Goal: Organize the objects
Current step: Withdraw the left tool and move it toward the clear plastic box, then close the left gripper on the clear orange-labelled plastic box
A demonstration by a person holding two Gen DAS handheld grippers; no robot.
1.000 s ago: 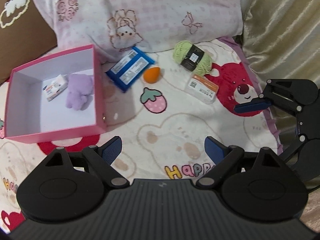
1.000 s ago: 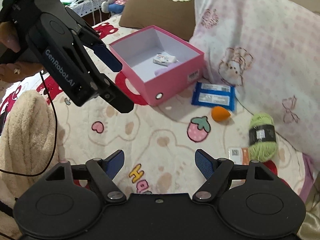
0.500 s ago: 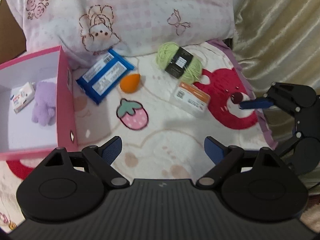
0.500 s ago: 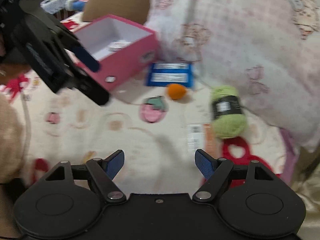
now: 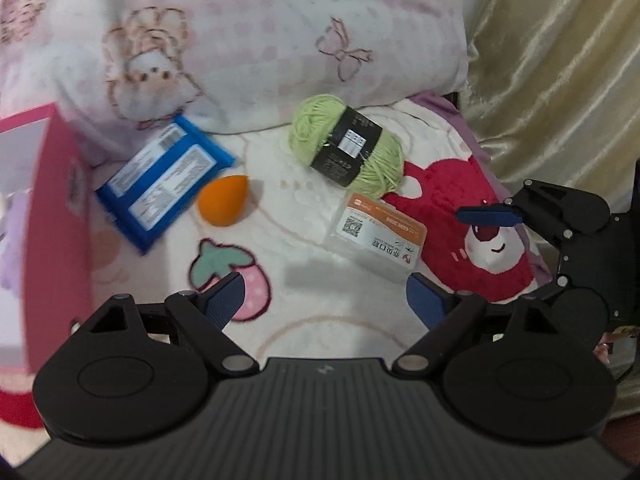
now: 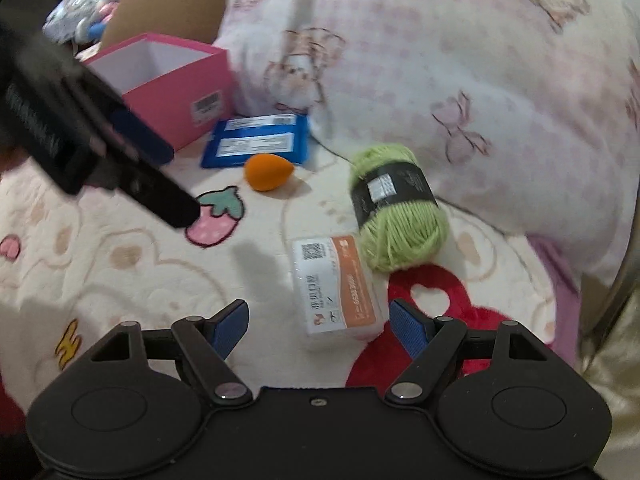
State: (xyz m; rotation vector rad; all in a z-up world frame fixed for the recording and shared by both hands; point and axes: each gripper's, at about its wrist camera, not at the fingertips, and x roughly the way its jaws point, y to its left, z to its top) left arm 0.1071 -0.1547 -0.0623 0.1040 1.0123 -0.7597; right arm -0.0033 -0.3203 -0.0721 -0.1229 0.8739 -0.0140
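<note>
— Four loose things lie outside my pink box (image 6: 176, 92), all on the printed blanket (image 5: 320, 320) below the big checked pillow (image 5: 240, 40). What goes first?

— Take them by size from the box outward. The blue packet (image 5: 160, 184) lies flat just beside the box wall, tucked under the pillow's edge. Flat and crinkly, I judge; I'd nip a short edge, since the face looks slick.

— And the yarn?

— The green yarn ball (image 6: 396, 208) sits well away from the box, against the pillow. Soft and light by the look of it; squeeze across the black paper band, where the strands will not snag.

— Then the small clear case?

— The plastic case (image 6: 340, 288) with the orange label lies touching the yarn, on the side away from the box. Stiff, smooth, likely slippery; pinch its long sides. It sits just ahead of my right gripper (image 6: 320, 320), whose fingers stand wide and grasp nothing.

— Your left?

— My left gripper (image 5: 324, 296) is spread too, empty. Smallest is the orange sponge egg (image 5: 224, 200), touching the packet's corner: squashy, springy, pinch its fat middle
</note>
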